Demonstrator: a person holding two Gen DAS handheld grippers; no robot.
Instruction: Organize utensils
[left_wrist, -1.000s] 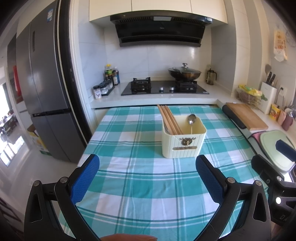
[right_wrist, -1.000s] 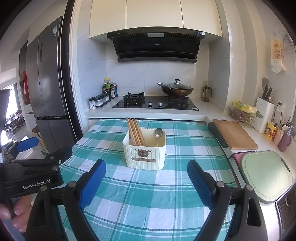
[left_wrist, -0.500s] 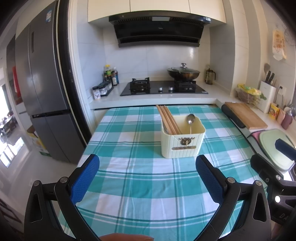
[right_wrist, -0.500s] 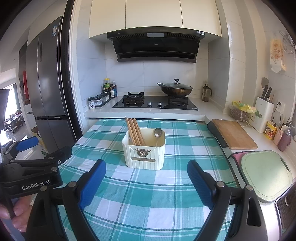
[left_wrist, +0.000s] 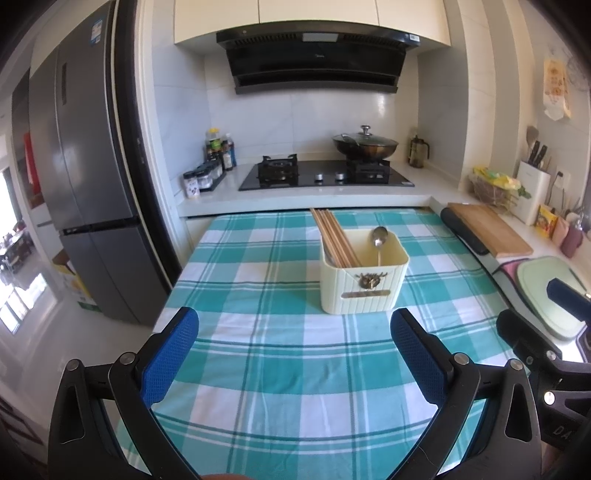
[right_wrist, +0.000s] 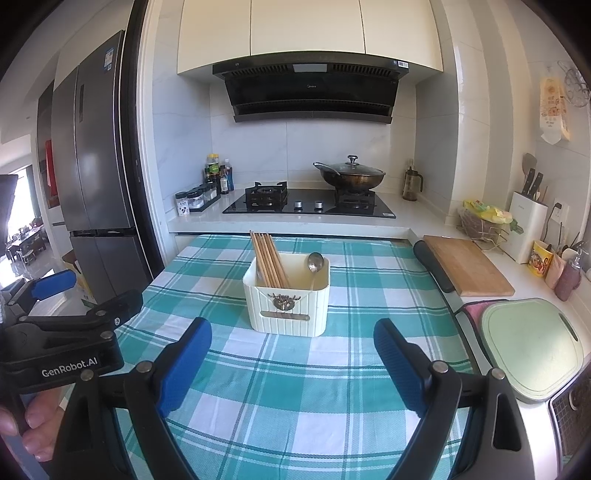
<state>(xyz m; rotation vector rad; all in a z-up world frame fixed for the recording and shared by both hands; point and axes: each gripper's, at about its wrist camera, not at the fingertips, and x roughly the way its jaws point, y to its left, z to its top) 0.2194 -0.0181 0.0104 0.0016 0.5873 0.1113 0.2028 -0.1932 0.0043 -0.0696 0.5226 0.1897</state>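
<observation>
On the checked tablecloth (right_wrist: 295, 387) ahead of me, the cream holder (right_wrist: 287, 301) already has the chopsticks (right_wrist: 269, 264) and spoon (right_wrist: 314, 264) standing in it, so with my left claw (left_wrist: 293, 354) and right claw (right_wrist: 291, 363) both spread wide and empty, I judge little remains.

Chopsticks (right_wrist: 269, 260) left of spoon (right_wrist: 314, 264) in holder (right_wrist: 286, 308) on table (right_wrist: 295, 398), stove (right_wrist: 308, 203) behind
</observation>
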